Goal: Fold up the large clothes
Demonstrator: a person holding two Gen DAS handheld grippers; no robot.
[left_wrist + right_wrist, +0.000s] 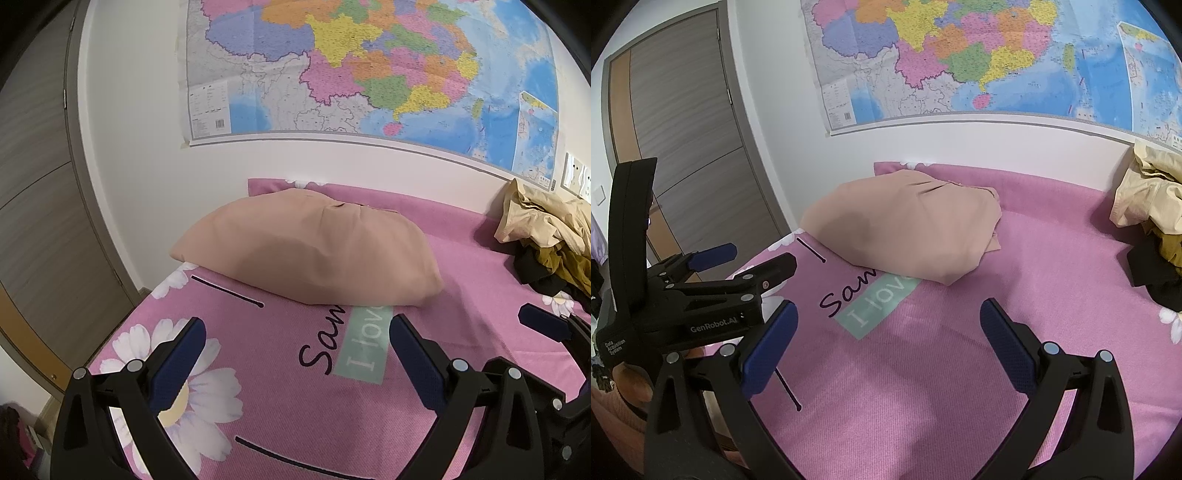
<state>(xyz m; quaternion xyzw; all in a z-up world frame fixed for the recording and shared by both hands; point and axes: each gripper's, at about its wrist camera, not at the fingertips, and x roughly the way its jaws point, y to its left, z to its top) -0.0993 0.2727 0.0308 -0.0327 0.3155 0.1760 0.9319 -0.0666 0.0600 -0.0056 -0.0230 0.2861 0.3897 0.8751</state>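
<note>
Right now you have 2 grippers over the bed (461,332), and both stand with their jaws spread wide and nothing between them. Your left gripper (297,343) hangs above the near left part of the pink flowered sheet, close to the printed words; your right gripper (888,325) hovers just to its right, over plain pink sheet nearer the middle. In the right wrist view, your left gripper shows from the side at the left edge, clear of the fabric.

There is 1 folded garment (310,251), a peach-tan bundle, lying flat near the far left corner of the bed, its near edge covering part of the lettering. Neither gripper touches it.

There is 1 unfolded heap of clothes (546,236) at the far right edge of the bed, against the wall. You can count at least 3 colours in it: cream on top, mustard below, black underneath. How many pieces that makes cannot be told.

On the wall behind the bed hangs 1 large coloured map (979,55). 1 wood-grain door (687,155) stands beyond the left edge of the bed.
</note>
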